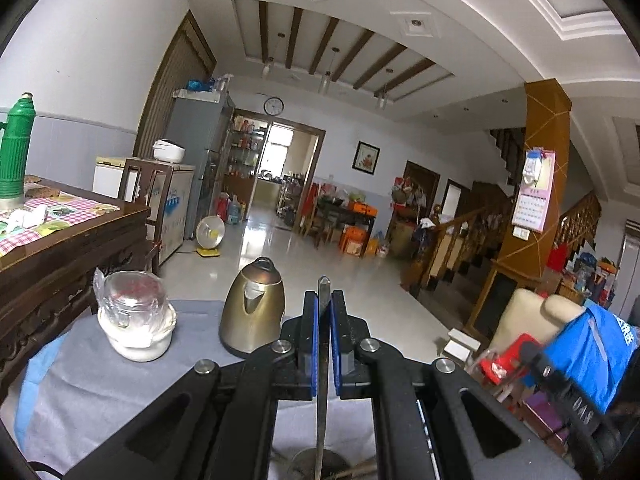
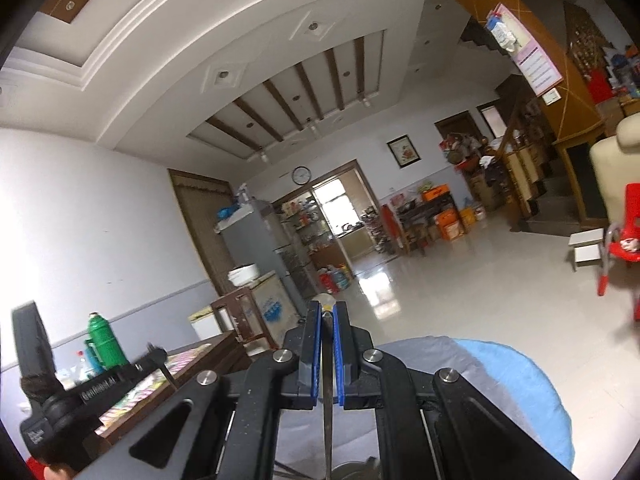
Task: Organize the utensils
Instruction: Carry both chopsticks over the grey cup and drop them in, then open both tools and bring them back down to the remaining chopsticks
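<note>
My left gripper (image 1: 323, 300) is shut on the flat metal handle of a utensil (image 1: 322, 360) that runs between the blue pads, its tip sticking out above them and its lower end hanging toward a round metal piece at the bottom edge. My right gripper (image 2: 326, 310) is shut on a second thin metal utensil (image 2: 328, 408), its rounded end showing just past the fingertips. Both are held above a table with a grey cloth (image 1: 100, 392). The other gripper shows at the right of the left wrist view (image 1: 560, 376) and at the left of the right wrist view (image 2: 72, 396).
A brass-coloured electric kettle (image 1: 253, 312) and a white pot with a plastic-wrapped glass lid (image 1: 136, 320) stand on the grey cloth. A dark wooden table (image 1: 60, 248) with a checked cloth and a green thermos (image 1: 16, 148) is at left. A red plastic chair (image 2: 624, 240) stands on the floor.
</note>
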The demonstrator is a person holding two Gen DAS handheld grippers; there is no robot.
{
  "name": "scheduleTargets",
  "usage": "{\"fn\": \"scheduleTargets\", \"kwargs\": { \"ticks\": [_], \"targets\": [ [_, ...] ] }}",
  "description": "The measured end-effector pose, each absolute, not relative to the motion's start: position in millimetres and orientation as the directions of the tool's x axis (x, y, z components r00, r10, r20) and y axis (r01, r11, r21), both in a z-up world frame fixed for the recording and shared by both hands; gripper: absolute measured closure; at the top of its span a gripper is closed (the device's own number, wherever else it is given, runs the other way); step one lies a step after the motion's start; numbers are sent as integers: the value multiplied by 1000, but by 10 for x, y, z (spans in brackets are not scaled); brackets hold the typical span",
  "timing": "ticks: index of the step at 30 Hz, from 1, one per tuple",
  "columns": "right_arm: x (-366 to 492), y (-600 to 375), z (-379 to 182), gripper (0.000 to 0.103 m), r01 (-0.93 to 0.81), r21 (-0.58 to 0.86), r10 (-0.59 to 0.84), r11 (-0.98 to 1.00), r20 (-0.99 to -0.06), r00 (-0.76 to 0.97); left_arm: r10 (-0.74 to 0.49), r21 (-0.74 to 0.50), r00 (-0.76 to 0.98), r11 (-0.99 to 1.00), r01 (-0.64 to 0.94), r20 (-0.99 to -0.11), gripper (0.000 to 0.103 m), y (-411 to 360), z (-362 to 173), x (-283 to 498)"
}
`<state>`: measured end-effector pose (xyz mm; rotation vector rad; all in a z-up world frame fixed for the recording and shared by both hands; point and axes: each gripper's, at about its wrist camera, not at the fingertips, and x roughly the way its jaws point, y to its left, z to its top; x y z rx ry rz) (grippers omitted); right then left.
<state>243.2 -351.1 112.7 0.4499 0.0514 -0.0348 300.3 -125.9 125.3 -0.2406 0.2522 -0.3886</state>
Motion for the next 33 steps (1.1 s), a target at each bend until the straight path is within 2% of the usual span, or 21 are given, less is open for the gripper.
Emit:
{"fn": "scheduleTargets", "kwargs": {
  "ticks": [6, 10, 13, 17, 18, 19, 21, 23, 25, 27, 29, 30, 32, 33],
  "targets": [
    [2599, -3484, 899, 97, 78, 394, -26, 916, -134, 991, -367, -249, 904, 917, 312, -219, 97, -1480, 977, 3162],
    [2665, -3481, 805, 97, 77, 374, -11, 924, -175, 985, -357, -208, 890, 929, 306, -283, 97, -1568, 749, 3232],
    [2707, -3494, 737, 97, 75, 371, 7, 925, -213, 977, -353, -197, 876, 933, 302, -328, 97, -1552, 675, 3237],
    [2746, -3550, 662, 96, 65, 409, 47, 910, -257, 965, -378, -209, 862, 923, 323, -339, 95, -1478, 704, 3134],
    [2745, -3565, 643, 96, 65, 422, 54, 904, -262, 964, -383, -208, 859, 921, 328, -341, 89, -1427, 732, 3076],
    [2738, -3589, 632, 96, 62, 440, 64, 896, -266, 962, -389, -214, 856, 918, 333, -340, 76, -1376, 751, 3018],
    [2711, -3651, 628, 95, 53, 476, 88, 878, -269, 959, -390, -214, 863, 918, 335, -320, 63, -1277, 787, 2857],
    [2641, -3670, 620, 95, 53, 498, 91, 865, -260, 961, -376, -185, 872, 925, 333, -313, 54, -1206, 804, 2691],
    [2549, -3698, 624, 95, 44, 518, 98, 854, -244, 965, -370, -165, 871, 928, 333, -322, 40, -1119, 796, 2546],
    [2415, -3697, 623, 94, 32, 539, 108, 842, -227, 968, -361, -140, 865, 933, 333, -350, 34, -1050, 751, 2436],
    [2294, -3667, 600, 88, 16, 545, 122, 838, -216, 969, -349, -112, 850, 936, 332, -395, 30, -973, 673, 2370],
    [2248, -3615, 593, 82, 9, 544, 127, 839, -212, 969, -328, -96, 842, 943, 319, -427, 30, -918, 598, 2316],
    [2156, -3539, 577, 65, -4, 537, 136, 844, -207, 969, -305, -86, 829, 950, 301, -470, 30, -840, 500, 2273],
    [2098, -3492, 563, 45, -12, 528, 139, 849, -201, 970, -290, -85, 818, 954, 287, -497, 30, -776, 430, 2252]
  ]
}}
